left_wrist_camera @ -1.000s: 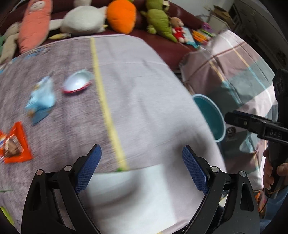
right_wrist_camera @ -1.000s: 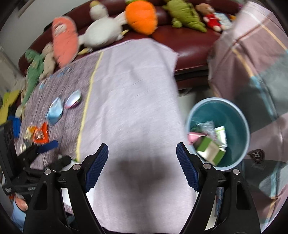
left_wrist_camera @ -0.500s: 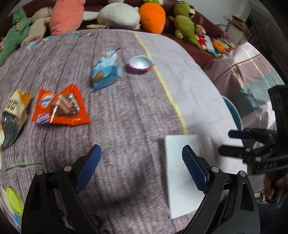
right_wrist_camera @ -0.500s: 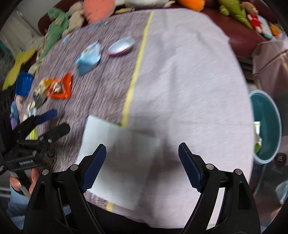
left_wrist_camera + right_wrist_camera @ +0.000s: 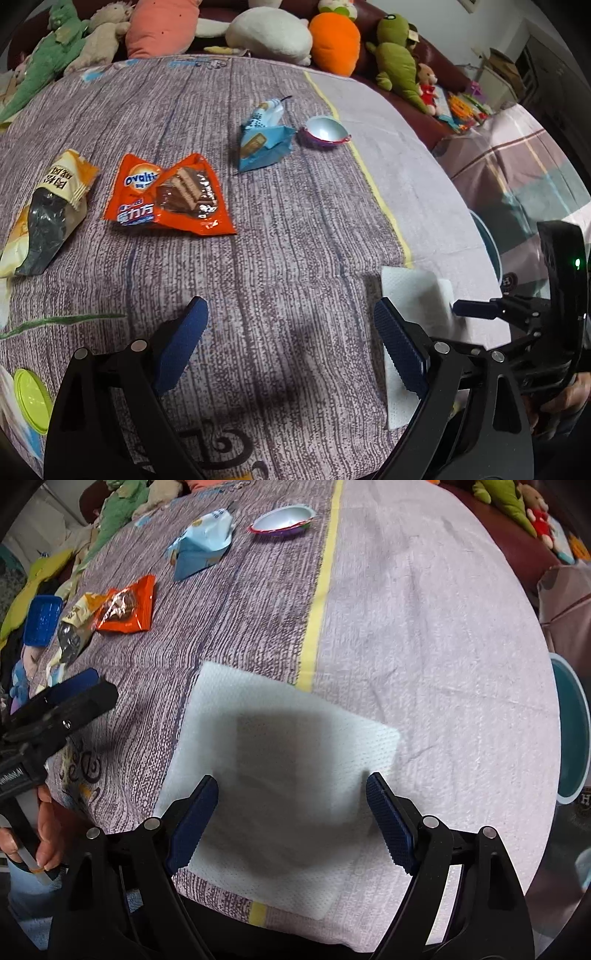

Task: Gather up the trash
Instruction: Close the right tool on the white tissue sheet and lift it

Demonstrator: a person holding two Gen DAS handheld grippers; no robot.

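White paper napkin lies flat under my right gripper, fingers spread, empty; left gripper likewise. Wrappers remain on the tabletop; teal bin waits beside.

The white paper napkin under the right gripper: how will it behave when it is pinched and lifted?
The paper napkin lies flat and thin, so it probably is floppy and very light. Pads may slide over it; open right gripper likely must bunch it.

Colours on the table
White tissue; orange wrapper; light-blue packet; teal bin; cloth purple-grey streaked and pale pink, yellow stripe between them.
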